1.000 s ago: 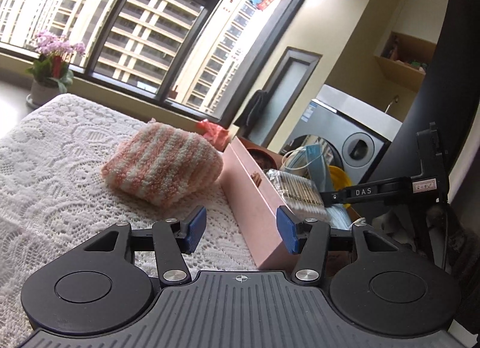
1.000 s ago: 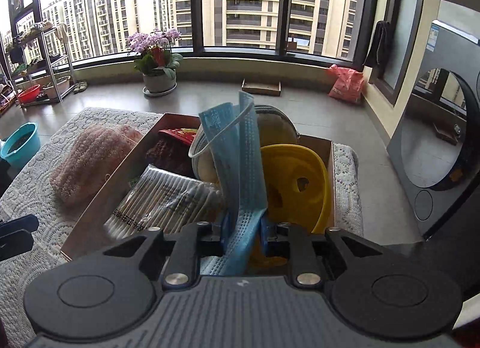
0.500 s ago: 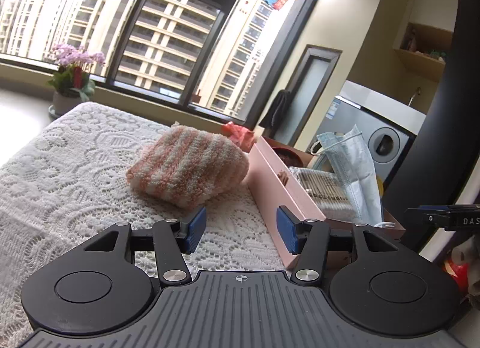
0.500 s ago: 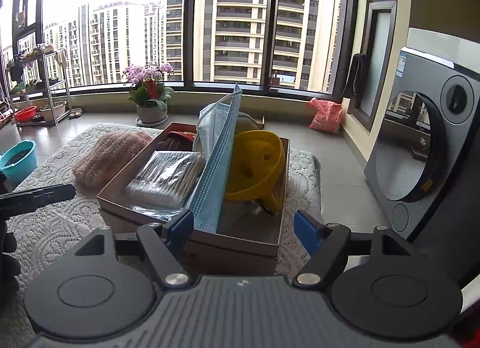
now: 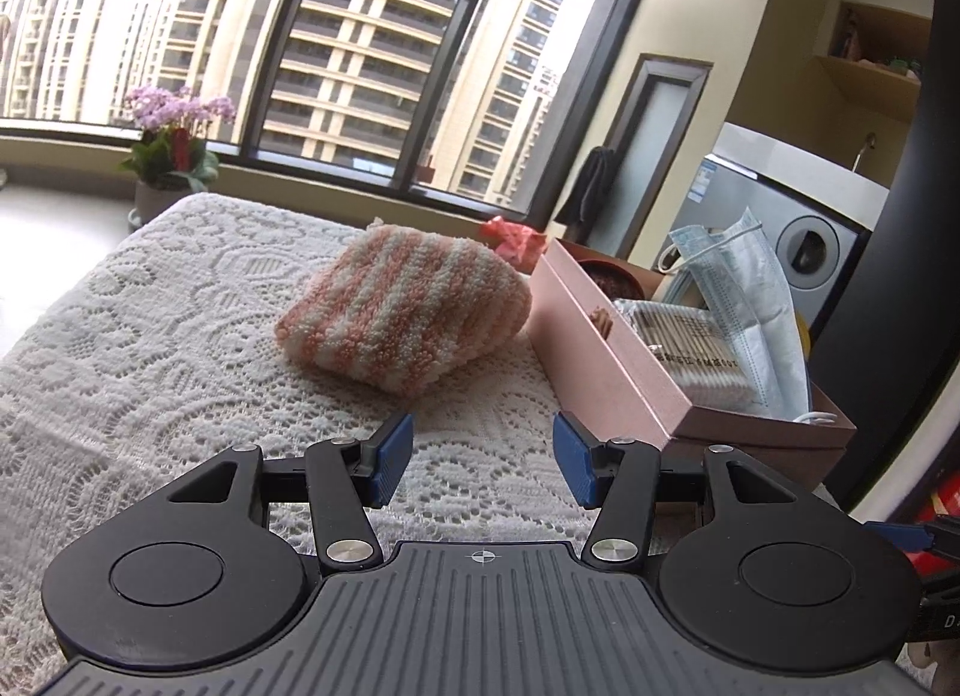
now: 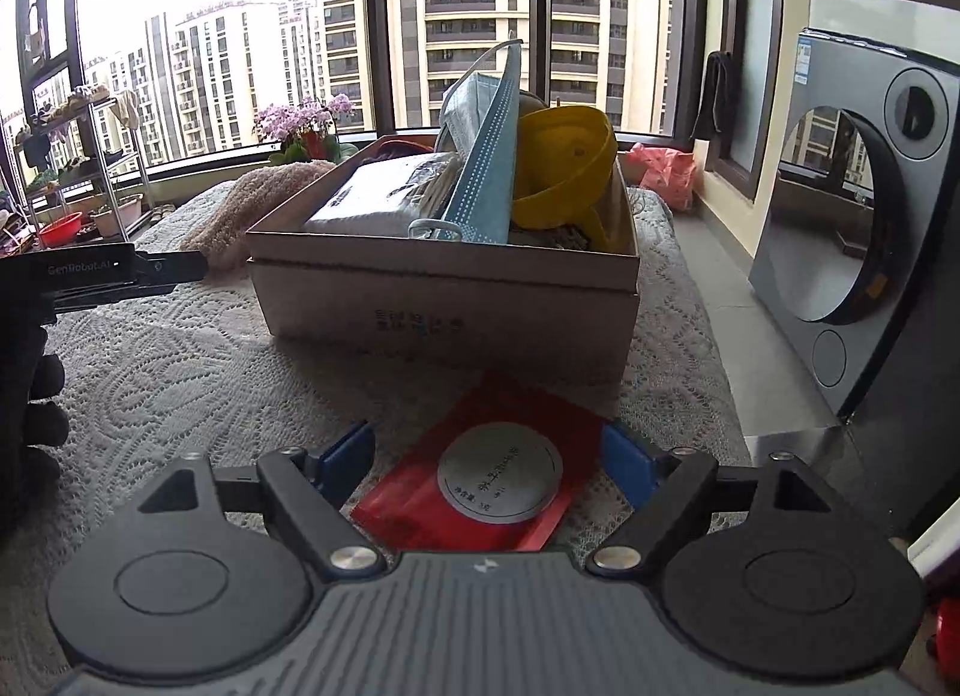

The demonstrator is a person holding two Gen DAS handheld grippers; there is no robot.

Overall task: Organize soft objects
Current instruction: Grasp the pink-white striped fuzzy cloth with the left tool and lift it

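Observation:
A pink-and-white striped fluffy cloth (image 5: 408, 306) lies on the lace-covered table (image 5: 150, 336), left of the pink cardboard box (image 5: 600, 348). A blue face mask (image 5: 750, 306) leans upright inside that box (image 6: 444, 300), next to a yellow plastic piece (image 6: 564, 156) and a pack of cotton swabs (image 6: 384, 192). My left gripper (image 5: 480, 456) hovers open and empty, short of the cloth. My right gripper (image 6: 486, 456) sits in front of the box, its jaws opening. A red packet (image 6: 480, 486) with a round label lies flat on the lace between its fingers, and the pads do not press it.
A washing machine (image 6: 840, 216) stands close on the right, past the table edge. Potted pink flowers (image 5: 174, 156) and a red bag (image 6: 666, 168) sit by the window. A shelf rack (image 6: 78, 168) is far left. A gloved hand (image 6: 30, 396) holds the left gripper.
My right gripper let go of the blue mask, which stays leaning in the box, then drew back and down over the red packet. The left view swung slightly toward the cloth.

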